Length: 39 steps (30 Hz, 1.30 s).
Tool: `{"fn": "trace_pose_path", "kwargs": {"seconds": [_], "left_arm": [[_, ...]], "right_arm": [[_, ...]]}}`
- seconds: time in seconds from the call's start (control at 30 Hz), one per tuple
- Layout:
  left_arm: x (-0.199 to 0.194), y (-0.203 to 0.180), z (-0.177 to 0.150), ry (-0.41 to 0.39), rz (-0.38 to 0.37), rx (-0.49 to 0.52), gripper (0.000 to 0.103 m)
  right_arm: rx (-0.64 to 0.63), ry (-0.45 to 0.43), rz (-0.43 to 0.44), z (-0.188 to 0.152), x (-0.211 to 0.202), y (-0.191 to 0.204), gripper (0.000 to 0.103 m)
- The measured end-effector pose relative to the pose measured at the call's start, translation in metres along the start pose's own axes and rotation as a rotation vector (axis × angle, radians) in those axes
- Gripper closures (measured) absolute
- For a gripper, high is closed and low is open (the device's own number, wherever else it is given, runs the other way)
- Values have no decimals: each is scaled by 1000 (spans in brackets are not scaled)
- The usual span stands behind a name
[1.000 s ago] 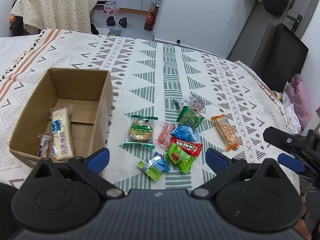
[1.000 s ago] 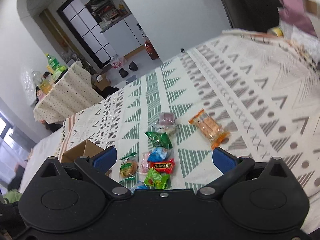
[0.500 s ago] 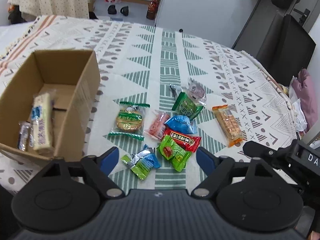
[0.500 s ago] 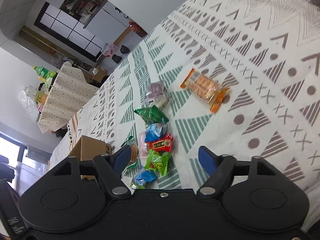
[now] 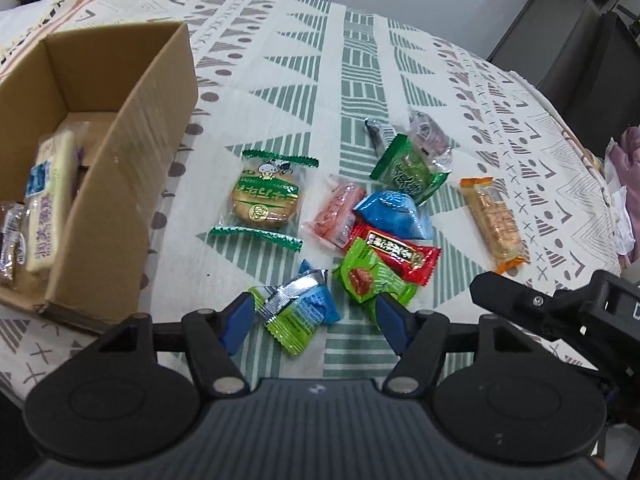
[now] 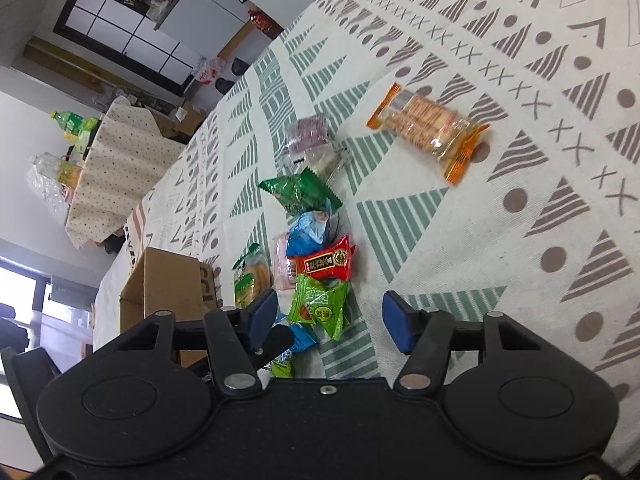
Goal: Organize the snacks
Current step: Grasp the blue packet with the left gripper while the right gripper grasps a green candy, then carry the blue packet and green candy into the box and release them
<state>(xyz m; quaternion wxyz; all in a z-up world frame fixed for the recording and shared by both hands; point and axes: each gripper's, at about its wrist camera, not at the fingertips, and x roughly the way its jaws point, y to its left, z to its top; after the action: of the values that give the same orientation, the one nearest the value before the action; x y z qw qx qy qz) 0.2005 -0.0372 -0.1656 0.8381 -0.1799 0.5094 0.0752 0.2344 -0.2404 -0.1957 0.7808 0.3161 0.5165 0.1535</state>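
Just started, I'd say: cardboard box point(image 5: 120, 168) holds approx two snacks, ~ten packets still loose on the bed right of it. Left gripper point(image 5: 316, 316) & right gripper point(image 6: 328, 316): jaws half-open, just been closing, gripping nothing; green-blue packet point(image 5: 298, 312) between left's.

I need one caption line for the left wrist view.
Left gripper, jaws closing, above a blue-green snack packet beside a cardboard box.
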Motion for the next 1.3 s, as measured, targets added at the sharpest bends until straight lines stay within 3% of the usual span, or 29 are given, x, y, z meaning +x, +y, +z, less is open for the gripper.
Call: {"fn": "trace_pose_path", "kwargs": {"seconds": [0.3, 0.63, 0.7, 0.8, 1.3], "left_arm": [[26, 9, 5, 33, 12, -2, 46], [25, 18, 7, 4, -23, -27, 67], [24, 20, 7, 2, -30, -33, 68], [23, 24, 7, 5, -33, -37, 69], [-12, 28, 9, -55, -45, -45, 75]], "right_arm": [[-18, 50, -35, -4, 32, 9, 49], [-16, 62, -56, -11, 54, 16, 50], [-9, 67, -52, -13, 57, 16, 54], [-10, 68, -59, -14, 59, 16, 75], [-81, -38, -15, -12, 29, 35, 77]]}}
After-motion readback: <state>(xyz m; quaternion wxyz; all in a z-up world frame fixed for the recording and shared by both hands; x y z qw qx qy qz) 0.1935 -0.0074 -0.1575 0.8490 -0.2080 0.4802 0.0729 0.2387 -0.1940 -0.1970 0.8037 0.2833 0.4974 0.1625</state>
